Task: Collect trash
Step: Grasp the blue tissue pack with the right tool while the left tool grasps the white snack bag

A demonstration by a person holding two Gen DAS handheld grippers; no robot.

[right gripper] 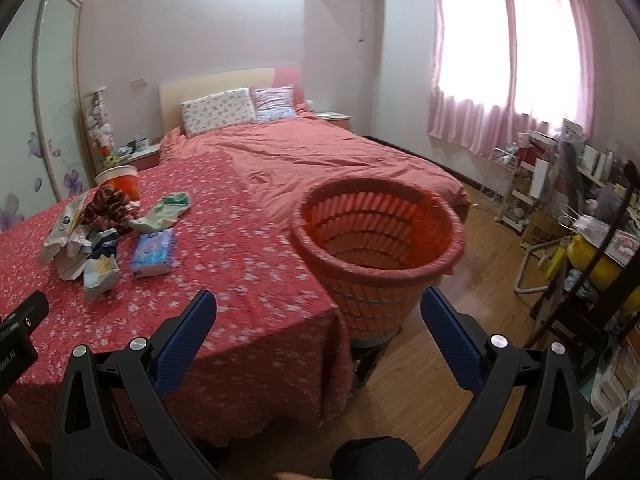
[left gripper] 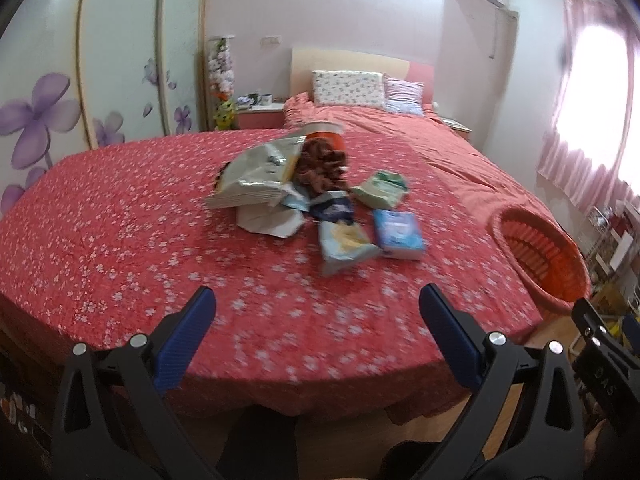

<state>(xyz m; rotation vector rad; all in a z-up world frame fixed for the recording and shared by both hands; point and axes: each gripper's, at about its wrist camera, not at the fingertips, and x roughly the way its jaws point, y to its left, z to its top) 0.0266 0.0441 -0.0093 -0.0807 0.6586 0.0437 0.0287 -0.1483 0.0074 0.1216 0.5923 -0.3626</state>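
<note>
Both sets of tongs hang wide apart and empty over the foot of the bed (left gripper: 120, 216) — nothing gripped by the left tongs (left gripper: 316, 316), nothing by the right tongs (right gripper: 318, 318).

Just ahead of the left tongs, across a bare stretch of flowered red cover, lies the nearest litter: a pale snack packet (left gripper: 344, 246) and, just beside it to the right, a blue tissue pack (left gripper: 398, 234). Behind those, the main heap: crumpled white paper (left gripper: 268, 222), a big cream bag (left gripper: 256, 172), a green wrapper (left gripper: 382, 188) off to the right, a brown frilly bundle (left gripper: 322, 168) at the back with an orange cup (left gripper: 324, 132) beyond it.

Straight ahead of the right tongs stands the orange basket (right gripper: 378, 236), against the bed's corner; as far as the view reaches inside, nothing shows in it.

So, by my read, collecting has hardly begun: every piece is on the bed, all left to carry over. Farther off, pillows (right gripper: 218, 116) and headboard.
</note>
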